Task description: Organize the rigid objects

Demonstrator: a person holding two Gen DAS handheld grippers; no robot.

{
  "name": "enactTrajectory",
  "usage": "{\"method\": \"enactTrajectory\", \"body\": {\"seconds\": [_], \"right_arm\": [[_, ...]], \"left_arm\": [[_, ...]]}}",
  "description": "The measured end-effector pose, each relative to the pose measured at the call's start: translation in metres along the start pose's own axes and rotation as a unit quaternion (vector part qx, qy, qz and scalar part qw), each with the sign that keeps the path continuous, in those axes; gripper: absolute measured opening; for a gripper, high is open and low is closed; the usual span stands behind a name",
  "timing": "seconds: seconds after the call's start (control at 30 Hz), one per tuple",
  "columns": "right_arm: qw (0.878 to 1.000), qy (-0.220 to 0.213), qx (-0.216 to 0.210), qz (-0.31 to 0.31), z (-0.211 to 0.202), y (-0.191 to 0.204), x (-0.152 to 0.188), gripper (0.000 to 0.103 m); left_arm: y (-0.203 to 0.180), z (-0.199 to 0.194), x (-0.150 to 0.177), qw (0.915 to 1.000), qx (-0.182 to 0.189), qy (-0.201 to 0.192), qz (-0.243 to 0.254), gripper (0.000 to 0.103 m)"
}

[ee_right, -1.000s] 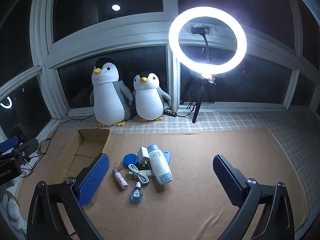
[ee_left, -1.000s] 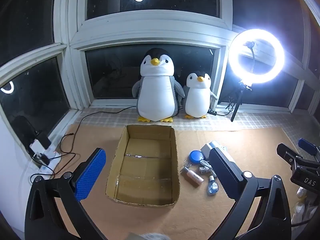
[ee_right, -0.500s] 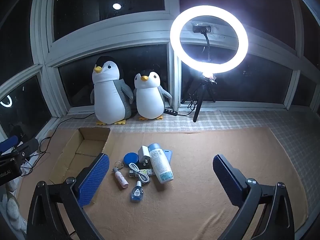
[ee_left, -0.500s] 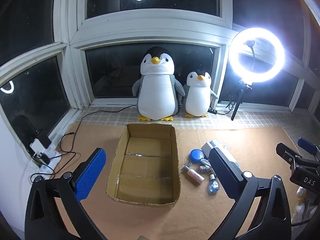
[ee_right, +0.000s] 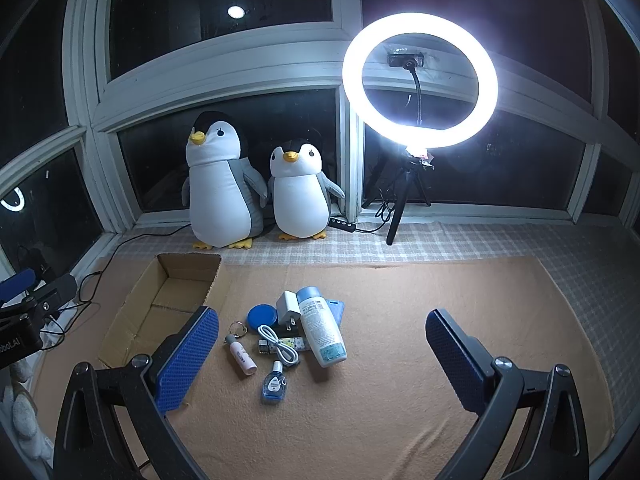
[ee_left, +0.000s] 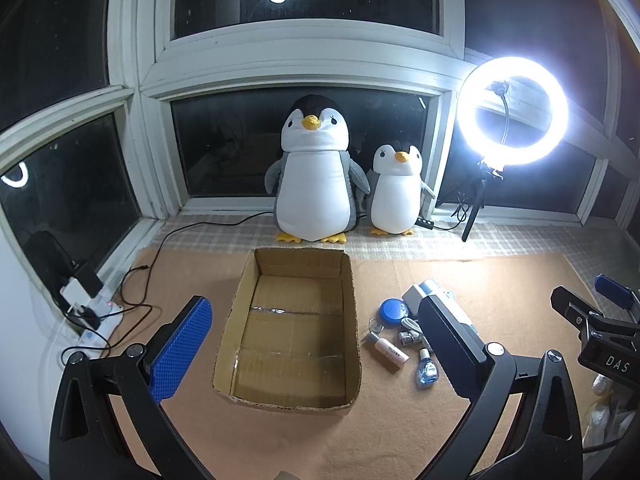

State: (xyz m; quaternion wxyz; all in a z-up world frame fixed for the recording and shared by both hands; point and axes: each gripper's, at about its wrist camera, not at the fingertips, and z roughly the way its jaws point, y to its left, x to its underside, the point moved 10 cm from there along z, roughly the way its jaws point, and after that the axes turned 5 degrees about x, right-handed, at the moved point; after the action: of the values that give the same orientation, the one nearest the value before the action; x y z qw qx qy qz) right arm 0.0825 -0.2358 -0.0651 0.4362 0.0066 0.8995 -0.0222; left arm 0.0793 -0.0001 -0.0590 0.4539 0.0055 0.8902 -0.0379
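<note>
Two grippers, left [ee_left: 316, 344] and right [ee_right: 322, 354], spread wide, empty, barely shifted since before. Box [ee_left: 290, 400] floor visible only from left wrist; bottle [ee_right: 322, 332] label only from right.

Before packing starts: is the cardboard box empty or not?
Empty. The left wrist view shows the cardboard box with only bare, taped floor inside; nothing lies in it.
</note>
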Motion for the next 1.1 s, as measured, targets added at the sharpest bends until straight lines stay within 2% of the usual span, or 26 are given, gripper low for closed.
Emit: {"method": "enactTrajectory", "body": {"seconds": [1.1], "right_arm": [[1.0,0.011,-0.004,-0.002,0.003,0.0036,0.0044,0.102]], "left_arm": [[-0.0007,0.0032,0.0016,1.0,0.003,0.004,0.002,0.103]]}}
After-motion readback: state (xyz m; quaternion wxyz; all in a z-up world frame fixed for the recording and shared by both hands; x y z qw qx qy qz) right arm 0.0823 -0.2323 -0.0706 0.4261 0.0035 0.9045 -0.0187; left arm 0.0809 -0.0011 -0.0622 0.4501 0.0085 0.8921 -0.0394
